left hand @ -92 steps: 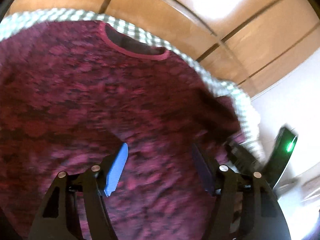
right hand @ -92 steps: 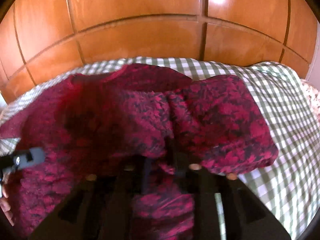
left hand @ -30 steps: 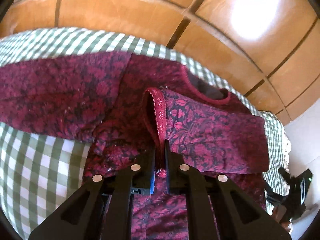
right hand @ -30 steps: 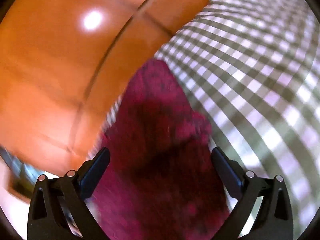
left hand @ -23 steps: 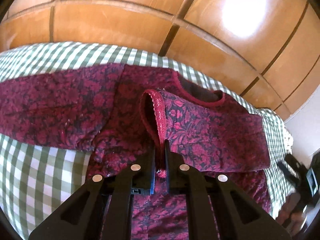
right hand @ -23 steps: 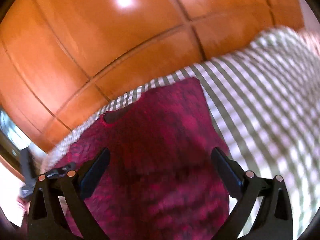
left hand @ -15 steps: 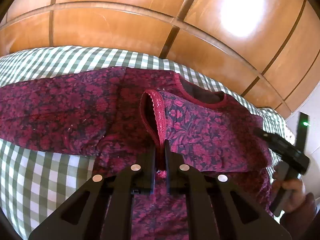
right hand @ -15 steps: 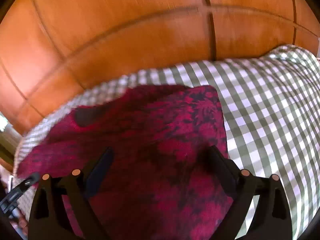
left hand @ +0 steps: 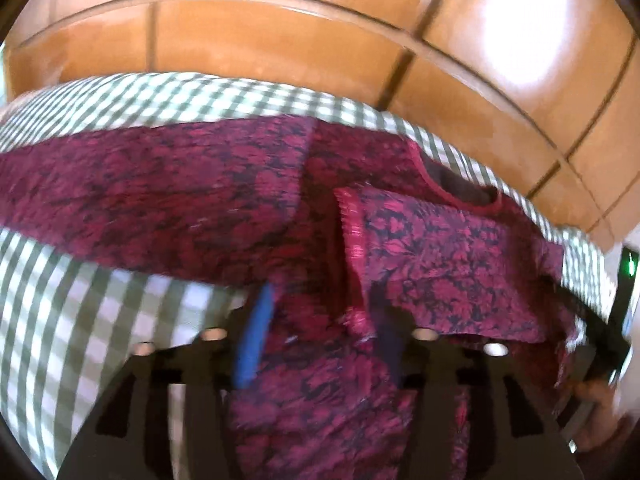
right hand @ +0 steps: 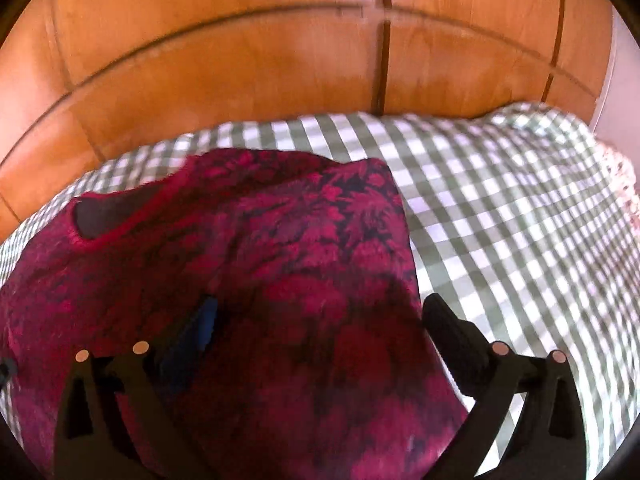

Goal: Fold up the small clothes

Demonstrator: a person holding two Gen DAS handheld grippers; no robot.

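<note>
A small maroon floral top (left hand: 200, 200) lies on a green checked cloth (left hand: 80, 320). One sleeve (left hand: 440, 264) is folded across its chest below the dark neckline (left hand: 456, 184); the other sleeve stretches left. My left gripper (left hand: 320, 336) is open just above the folded sleeve's cuff edge, holding nothing. In the right wrist view the top (right hand: 280, 280) fills the lower left, and my right gripper (right hand: 320, 320) is open over its right side. The right gripper also shows at the left wrist view's right edge (left hand: 600, 340).
A glossy wooden panelled headboard (left hand: 280, 40) rises behind the cloth. The checked cloth (right hand: 520, 220) spreads to the right of the top. A pale crocheted edge (right hand: 624, 184) and a white wall lie at the far right.
My left gripper has opened and let go of the folded sleeve's cuff, which now lies on the chest. My right gripper has swung back over the top's right side, still open.
</note>
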